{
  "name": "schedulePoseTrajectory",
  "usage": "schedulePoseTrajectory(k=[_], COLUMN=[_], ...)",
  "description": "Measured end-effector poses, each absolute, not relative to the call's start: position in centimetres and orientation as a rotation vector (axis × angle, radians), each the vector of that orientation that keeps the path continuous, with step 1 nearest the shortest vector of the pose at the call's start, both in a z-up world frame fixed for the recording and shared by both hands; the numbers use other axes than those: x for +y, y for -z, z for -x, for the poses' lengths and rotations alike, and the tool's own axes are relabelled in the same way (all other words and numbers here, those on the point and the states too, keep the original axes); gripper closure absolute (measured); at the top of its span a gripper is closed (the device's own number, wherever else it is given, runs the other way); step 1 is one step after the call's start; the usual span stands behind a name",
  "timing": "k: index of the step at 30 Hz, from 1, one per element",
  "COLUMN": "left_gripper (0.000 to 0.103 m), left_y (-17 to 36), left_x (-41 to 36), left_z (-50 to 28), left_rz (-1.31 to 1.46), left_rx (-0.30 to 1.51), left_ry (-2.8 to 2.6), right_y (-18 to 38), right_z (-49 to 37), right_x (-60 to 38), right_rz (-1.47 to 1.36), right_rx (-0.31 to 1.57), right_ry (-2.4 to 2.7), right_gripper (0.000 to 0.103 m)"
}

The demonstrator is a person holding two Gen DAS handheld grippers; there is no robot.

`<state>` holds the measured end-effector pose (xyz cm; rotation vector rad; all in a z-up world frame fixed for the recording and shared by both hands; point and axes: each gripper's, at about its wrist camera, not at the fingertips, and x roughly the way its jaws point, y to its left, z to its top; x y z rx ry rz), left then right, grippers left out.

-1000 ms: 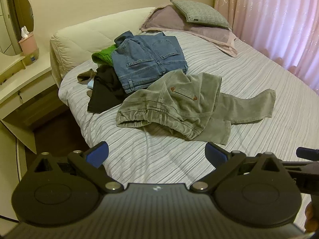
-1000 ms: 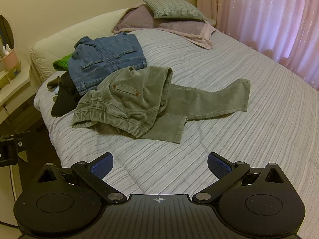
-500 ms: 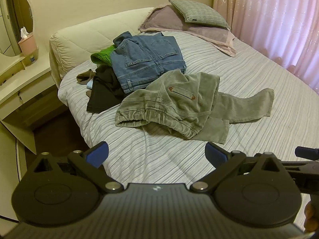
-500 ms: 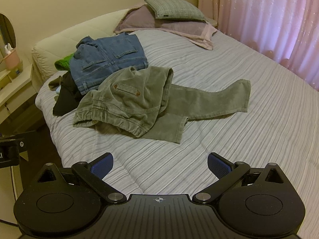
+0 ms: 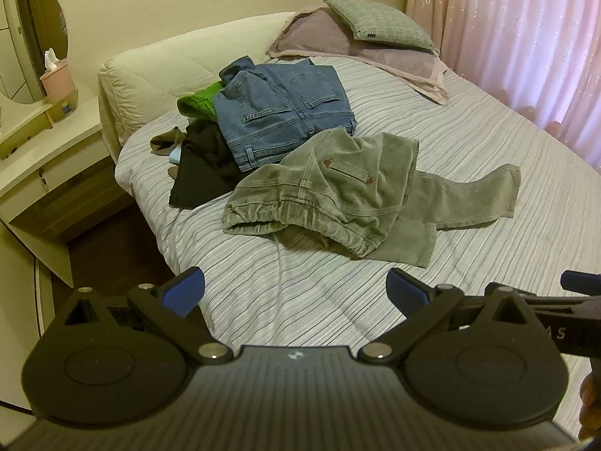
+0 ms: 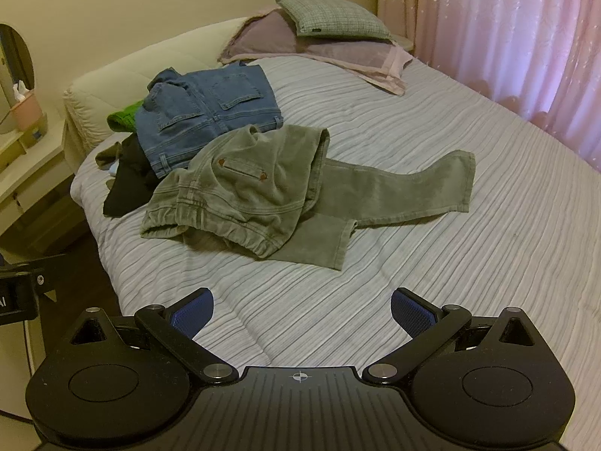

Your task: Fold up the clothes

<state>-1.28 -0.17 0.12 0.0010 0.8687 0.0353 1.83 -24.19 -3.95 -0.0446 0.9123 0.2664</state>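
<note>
Crumpled olive-green trousers (image 5: 338, 191) (image 6: 263, 191) lie in the middle of the striped bed (image 5: 488, 131) (image 6: 469, 263), one leg stretched to the right. Behind them lie blue jeans (image 5: 281, 109) (image 6: 210, 112) on a heap with a black garment (image 5: 203, 169) (image 6: 127, 184) and a green one (image 5: 197, 101) (image 6: 122, 118). My left gripper (image 5: 295, 291) hangs open over the near bed edge, short of the trousers, holding nothing. My right gripper (image 6: 302, 310) is open too, empty, above the bedspread in front of the trousers.
Two pillows (image 5: 375, 37) (image 6: 326, 30) lie at the head of the bed. Pink curtains (image 5: 526, 37) (image 6: 507, 37) hang on the right. A white dresser (image 5: 41, 150) with a mirror and a pink tissue box (image 5: 58, 82) stands left of the bed, with dark floor between.
Both views shifted slightly; the clothes sit a little differently in frame. Nothing on the bed moved and both grippers stayed open.
</note>
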Motion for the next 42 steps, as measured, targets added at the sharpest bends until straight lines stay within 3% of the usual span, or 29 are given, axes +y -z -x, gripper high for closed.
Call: schedulePoseTrajectory(k=[42], left_gripper=[0.001], left_y=[0.0], left_x=[-0.4], left_z=[3.3], left_rz=[0.0], left_rx=[0.876], left_ry=[-0.091], right_y=[4.8], right_z=[-0.6], right_x=[-24.3], right_rz=[0.048], right_rx=[0.915], right_ry=[-0.312], right_gripper=[0.0])
